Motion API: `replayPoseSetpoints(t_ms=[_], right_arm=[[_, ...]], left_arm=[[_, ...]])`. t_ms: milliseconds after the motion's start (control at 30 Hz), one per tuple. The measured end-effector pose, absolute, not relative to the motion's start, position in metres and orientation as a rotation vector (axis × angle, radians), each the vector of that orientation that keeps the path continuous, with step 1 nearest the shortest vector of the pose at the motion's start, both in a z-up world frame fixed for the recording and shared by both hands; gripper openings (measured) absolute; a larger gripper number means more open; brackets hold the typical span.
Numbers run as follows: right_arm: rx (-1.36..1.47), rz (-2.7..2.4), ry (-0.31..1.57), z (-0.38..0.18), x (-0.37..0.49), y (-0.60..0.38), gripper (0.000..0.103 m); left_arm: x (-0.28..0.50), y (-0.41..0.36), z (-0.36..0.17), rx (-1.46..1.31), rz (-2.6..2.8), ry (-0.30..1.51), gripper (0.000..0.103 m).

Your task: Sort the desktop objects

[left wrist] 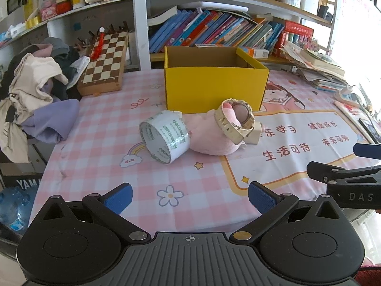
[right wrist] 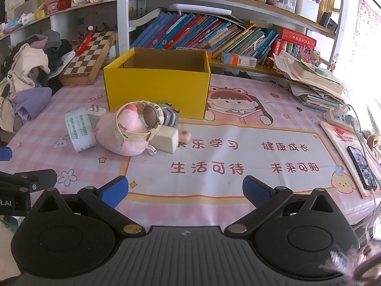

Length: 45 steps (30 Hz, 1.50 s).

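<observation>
Right now I am holding both grippers low over the near edge of the worktop [right wrist: 238,109], the left gripper [left wrist: 190,197] and the right gripper [right wrist: 185,190] each with fingers spread wide and gripping nothing. Ahead, a small heap is lying just in front of the open yellow box [right wrist: 157,90]. A pink plush toy [right wrist: 128,140], soft and light, is wearing a cream watch [right wrist: 142,121] strapped around it; I judge the plush squashes, so its broad middle suits a pinch. A tape roll [left wrist: 166,138], stiff but smooth, is leaning against it and looks best taken across its rim. A cream block [right wrist: 166,139] is sitting beside them.
</observation>
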State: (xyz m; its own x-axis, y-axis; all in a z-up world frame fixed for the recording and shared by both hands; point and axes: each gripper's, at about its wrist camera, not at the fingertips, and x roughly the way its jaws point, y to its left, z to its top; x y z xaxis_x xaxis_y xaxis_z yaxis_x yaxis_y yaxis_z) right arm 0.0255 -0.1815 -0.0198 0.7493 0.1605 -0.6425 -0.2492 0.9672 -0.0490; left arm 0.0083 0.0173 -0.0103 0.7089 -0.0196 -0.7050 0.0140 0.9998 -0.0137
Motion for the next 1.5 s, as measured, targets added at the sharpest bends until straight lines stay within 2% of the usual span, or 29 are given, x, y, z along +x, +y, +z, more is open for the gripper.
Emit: replayPoseSetpoints(t_ms=[1500], right_arm=[[-0.158,0.325,0.695,-0.017,0.032,-0.168,0.103]], left_arm=[[0.007,0.025,-0.009,-0.053,-0.024,0.775,0.103]])
